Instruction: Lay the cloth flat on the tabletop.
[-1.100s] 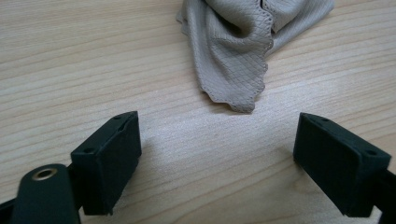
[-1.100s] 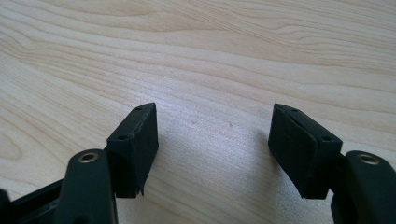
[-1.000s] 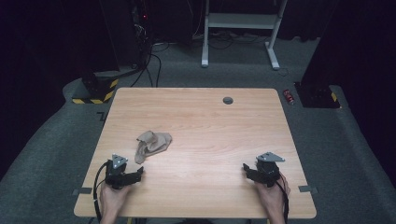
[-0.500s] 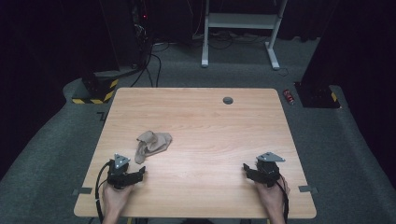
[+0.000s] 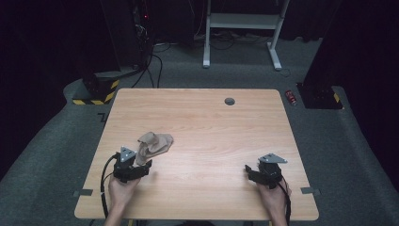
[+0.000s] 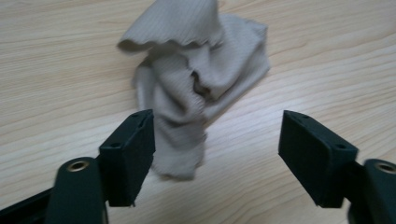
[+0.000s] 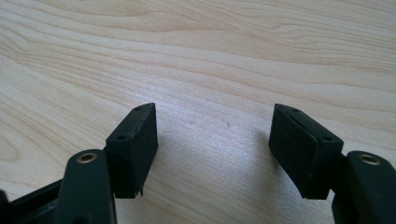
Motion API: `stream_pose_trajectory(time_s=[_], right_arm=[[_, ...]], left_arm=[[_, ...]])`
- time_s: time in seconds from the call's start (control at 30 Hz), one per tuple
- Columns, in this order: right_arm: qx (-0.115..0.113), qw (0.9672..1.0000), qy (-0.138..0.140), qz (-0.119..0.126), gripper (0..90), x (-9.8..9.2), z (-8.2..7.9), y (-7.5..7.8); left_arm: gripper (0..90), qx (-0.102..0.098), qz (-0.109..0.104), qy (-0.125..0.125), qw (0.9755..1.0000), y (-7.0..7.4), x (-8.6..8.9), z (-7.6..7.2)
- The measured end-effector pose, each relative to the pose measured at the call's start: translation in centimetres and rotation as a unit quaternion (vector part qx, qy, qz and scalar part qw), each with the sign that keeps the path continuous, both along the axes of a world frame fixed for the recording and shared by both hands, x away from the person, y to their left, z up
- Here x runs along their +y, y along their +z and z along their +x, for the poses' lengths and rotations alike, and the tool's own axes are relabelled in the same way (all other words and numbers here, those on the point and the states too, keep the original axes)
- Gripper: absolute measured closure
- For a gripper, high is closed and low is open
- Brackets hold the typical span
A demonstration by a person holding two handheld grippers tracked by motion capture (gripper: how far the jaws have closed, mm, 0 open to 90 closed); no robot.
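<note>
Beige cloth (image 6: 196, 88) crumpled before left gripper (image 6: 217, 140), jaws wide; right gripper (image 7: 212, 144) jaws wide, empty.

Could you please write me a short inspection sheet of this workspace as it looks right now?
Surface: wooden table, with a dark round grommet near the far edge.
Job's things: crumpled beige cloth, lying loose ahead of the left tongs.
Clutter: nothing seen on the table.
Grippers: left tongs open, not touching the cloth; right tongs open over bare wood.
Cables: black cable trailing from the left tongs.
Surroundings: grey carpet, white stand legs, red can.
</note>
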State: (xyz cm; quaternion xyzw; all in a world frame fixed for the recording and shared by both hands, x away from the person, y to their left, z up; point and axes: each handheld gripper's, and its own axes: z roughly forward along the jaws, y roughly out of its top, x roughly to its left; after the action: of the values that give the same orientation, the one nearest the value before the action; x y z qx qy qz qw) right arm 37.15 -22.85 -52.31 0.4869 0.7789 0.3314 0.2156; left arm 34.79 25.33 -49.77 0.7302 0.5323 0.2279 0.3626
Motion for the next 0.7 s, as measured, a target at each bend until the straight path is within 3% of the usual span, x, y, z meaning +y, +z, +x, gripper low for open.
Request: stream_pose_trajectory(time_s=[0.13, 0.47, 0.7], right_arm=[[0.000, 1.0000, 0.001, 0.000, 31.9, 0.0, 0.0, 0.0], [0.000, 1.0000, 0.001, 0.000, 31.8, 0.0, 0.0, 0.0], [0.001, 1.0000, 0.001, 0.000, 31.9, 0.0, 0.0, 0.0]], left_arm=[[32.1, -0.001, -0.010, -0.005, 0.9999, 0.3, -0.4, 0.6], [36.8, 0.000, 0.019, -0.028, 0.9994, 0.5, -3.0, 2.8], [35.8, 0.008, 0.019, -0.030, 0.9993, 0.3, -4.0, 4.7]])
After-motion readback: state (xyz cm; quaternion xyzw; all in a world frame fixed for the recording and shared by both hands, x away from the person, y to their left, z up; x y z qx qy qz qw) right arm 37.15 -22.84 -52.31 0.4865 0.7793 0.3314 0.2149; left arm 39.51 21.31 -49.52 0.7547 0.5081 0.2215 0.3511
